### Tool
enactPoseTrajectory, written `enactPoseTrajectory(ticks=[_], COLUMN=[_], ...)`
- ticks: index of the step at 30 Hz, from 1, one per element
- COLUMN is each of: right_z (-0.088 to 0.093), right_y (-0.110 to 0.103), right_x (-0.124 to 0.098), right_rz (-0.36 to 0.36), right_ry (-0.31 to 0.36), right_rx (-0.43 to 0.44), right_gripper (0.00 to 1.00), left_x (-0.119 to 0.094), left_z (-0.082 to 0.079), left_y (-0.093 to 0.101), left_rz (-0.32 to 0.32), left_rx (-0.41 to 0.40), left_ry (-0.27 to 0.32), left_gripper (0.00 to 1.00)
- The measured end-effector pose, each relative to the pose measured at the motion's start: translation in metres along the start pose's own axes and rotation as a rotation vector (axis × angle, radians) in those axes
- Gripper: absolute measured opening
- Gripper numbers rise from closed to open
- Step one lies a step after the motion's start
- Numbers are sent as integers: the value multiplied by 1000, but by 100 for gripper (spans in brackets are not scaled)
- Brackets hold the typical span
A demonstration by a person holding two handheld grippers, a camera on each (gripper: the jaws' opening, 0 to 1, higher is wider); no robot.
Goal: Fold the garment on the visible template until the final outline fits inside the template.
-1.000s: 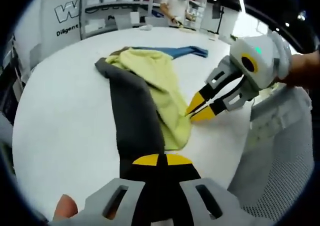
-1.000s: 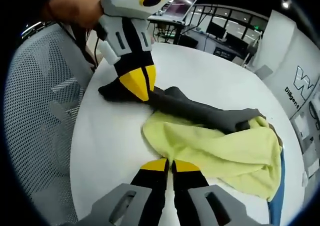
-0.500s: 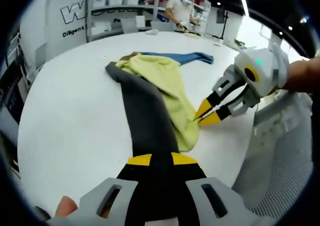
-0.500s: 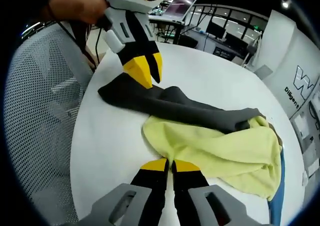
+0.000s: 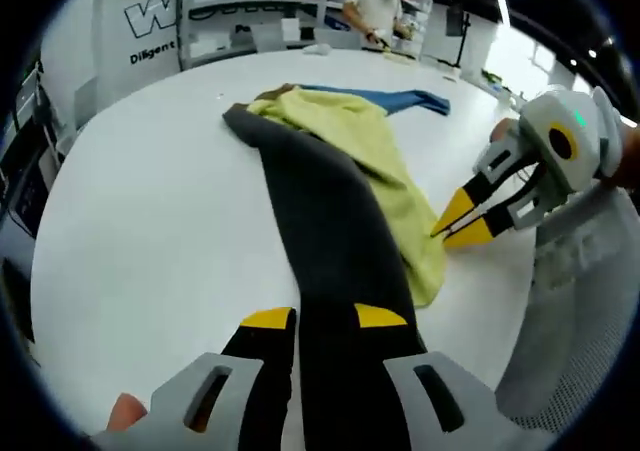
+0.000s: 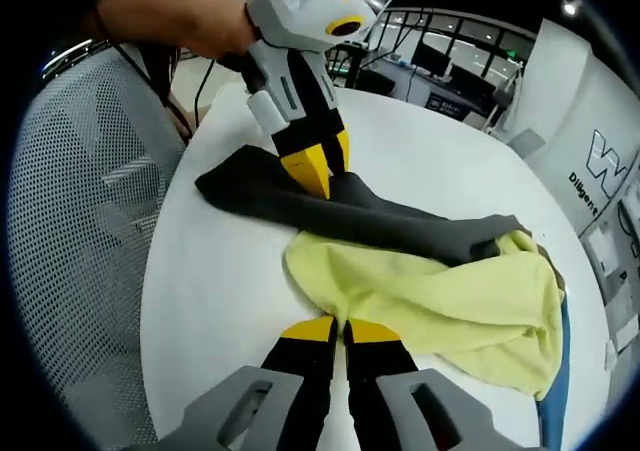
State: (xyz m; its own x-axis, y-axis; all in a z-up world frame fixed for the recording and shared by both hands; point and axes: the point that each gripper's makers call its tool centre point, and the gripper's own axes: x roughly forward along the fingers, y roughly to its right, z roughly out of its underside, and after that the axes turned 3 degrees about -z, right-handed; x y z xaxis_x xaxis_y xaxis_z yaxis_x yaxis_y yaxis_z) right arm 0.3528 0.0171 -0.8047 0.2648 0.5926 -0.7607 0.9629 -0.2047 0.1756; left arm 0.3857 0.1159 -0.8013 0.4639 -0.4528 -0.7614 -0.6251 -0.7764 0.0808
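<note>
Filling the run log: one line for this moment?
left gripper: open over grey garment | right gripper: shut on yellow garment | table: unfolded

Each tool (image 5: 325,321) (image 6: 345,333) is built with black jaws tipped in yellow, grey slotted mounts behind, and a white housing above.

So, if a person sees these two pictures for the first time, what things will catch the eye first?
First the garment: a dark grey strip lying on pale yellow cloth, with a blue part at the far end, all on a round white table. Next the yellow-tipped grippers: the left gripper stands open over the grey strip, and the right gripper is shut at the yellow cloth's edge. A grey mesh chair stands beside the table.
</note>
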Motion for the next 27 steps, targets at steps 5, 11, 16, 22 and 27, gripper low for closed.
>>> enactPoseTrajectory(ticks=[5, 11, 16, 22, 27], right_z=[0, 0, 0, 0, 0], right_y=[0, 0, 0, 0, 0], right_x=[0, 0, 0, 0, 0], right_rz=[0, 0, 0, 2, 3], right_ry=[1, 0, -3, -7, -11], right_rx=[2, 2, 0, -4, -4], right_gripper=[0, 0, 0, 0, 0], left_x=[-1, -7, -17, -29, -40], left_z=[-5, 2, -4, -11, -20], left_y=[-1, -5, -14, -40, -66], left_rz=[18, 4, -19, -66, -128], left_rx=[-25, -6, -13, -12, 31], left_ry=[9, -24, -9, -7, -17], left_gripper=[12, 0, 0, 0, 0])
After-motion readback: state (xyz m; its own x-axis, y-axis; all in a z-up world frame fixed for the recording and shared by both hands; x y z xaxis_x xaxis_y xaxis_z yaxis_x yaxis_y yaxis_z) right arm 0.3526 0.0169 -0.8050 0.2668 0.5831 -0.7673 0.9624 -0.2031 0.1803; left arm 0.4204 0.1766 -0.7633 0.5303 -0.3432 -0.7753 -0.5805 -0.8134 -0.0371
